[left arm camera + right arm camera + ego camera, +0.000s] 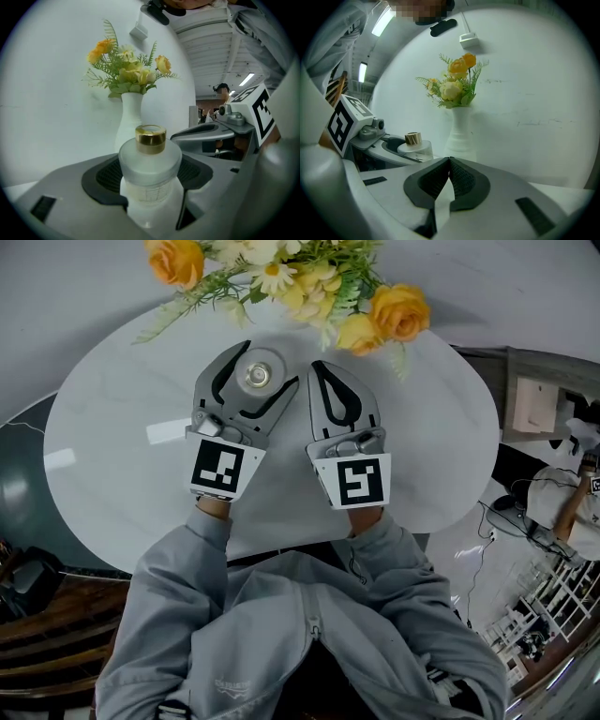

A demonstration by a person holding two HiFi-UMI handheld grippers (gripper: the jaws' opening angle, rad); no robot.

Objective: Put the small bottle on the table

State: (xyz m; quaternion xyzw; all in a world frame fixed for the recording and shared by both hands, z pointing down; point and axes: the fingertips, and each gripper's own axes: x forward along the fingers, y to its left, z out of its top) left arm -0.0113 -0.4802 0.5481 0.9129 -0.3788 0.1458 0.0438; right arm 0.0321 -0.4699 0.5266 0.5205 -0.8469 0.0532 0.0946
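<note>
The left gripper [270,363] reaches forward from the person's grey sleeve [178,559], nearly level over the round white table [112,418]. Its jaws stand wide, clamped on the frosted body of the upright small bottle [150,164] with its gold cap. Just beside it, parallel, the right gripper [321,371] has its jaws closed together on nothing. Both point toward the flower vase [130,117].

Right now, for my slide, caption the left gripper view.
Left gripper grips the frosted, gold-capped small bottle upright; a white vase of flowers stands behind, the right gripper beside it.
</note>
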